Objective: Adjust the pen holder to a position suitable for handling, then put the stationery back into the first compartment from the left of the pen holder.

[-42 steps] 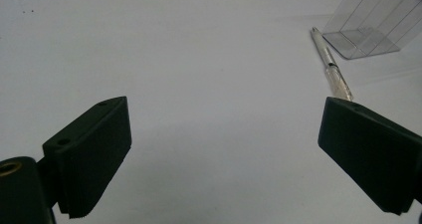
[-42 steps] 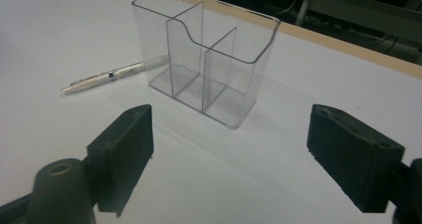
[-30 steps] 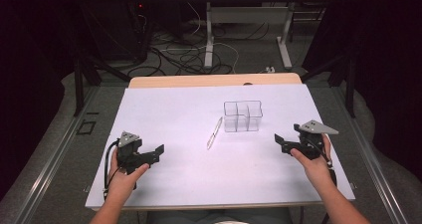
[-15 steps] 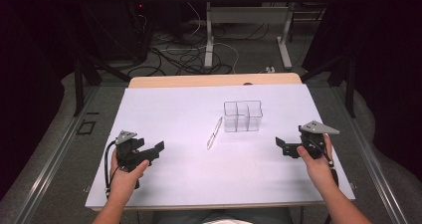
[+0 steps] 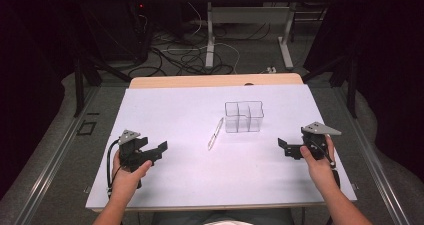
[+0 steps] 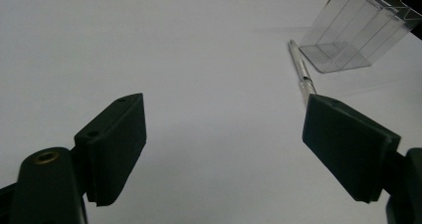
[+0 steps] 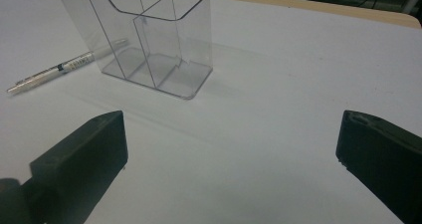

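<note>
**Pen pickup risk: both claws empty, pen flat beside holder**

Left claw (image 5: 159, 148) and right claw (image 5: 283, 146) sit near the front corners of the white worktop (image 5: 165, 110), both well apart from the work. Left jaws are apart with nothing between them and have just been closing a little; right jaws have just been opening and stand wide, also empty.

Pen (image 5: 215, 134) lies flat mid-worktop, just left of the clear holder (image 5: 243, 116), tip end toward the near side. Holder stands upright, compartments empty.

Likely failure points:
- Thin pen flat on the worktop: pads may slide over it or roll it away if the claw comes in off-axis.
- Holder looks light; a bump on approach could shove or tip it.
- Narrow compartments: a tilted pen may catch a wall.

Count: one pen, one holder, two claws.
</note>
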Demonstrator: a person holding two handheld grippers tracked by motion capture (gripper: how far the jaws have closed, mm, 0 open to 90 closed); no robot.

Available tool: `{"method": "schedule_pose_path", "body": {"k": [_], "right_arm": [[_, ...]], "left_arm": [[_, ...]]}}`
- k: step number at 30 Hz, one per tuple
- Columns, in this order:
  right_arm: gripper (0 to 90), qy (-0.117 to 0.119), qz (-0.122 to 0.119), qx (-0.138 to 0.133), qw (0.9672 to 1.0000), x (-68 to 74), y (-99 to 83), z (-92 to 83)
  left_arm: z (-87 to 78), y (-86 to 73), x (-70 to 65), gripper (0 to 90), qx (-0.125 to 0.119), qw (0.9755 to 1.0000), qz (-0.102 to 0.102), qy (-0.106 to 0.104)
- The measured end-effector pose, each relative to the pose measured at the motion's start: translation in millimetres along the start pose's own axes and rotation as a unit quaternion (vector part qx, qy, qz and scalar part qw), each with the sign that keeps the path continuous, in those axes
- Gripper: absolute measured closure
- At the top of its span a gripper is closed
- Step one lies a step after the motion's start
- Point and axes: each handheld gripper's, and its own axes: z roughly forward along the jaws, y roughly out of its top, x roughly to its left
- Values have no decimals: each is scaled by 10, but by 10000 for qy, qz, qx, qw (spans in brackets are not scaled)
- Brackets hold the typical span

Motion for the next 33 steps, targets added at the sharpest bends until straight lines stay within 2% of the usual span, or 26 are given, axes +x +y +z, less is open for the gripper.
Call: {"method": "schedule_pose_path", "body": {"k": [7, 16, 19, 23, 30, 33], "right_arm": [[0, 15, 30, -28, 10000, -7, 13, 21], [0, 67, 10, -36, 10000, -4, 1, 13], [0, 98, -7, -33, 9999, -9, -4, 7], [0, 101, 6, -37, 9999, -12, -11, 9], [0, 69, 51, -69, 9999, -32, -13, -9], [0, 74, 52, -73, 9999, -45, -15, -15]], "left_arm": [[-30, 76, -48, 220, -112, 9999, -31, -40], [30, 224, -102, 291, 75, 9999, 87, 8], [58, 278, -143, 289, 156, 9998, 62, -51], [129, 348, -215, 293, 142, 9996, 61, -223], [217, 546, -416, 308, 40, 9991, 354, -220], [258, 650, -507, 312, 94, 9986, 460, -251]]}}
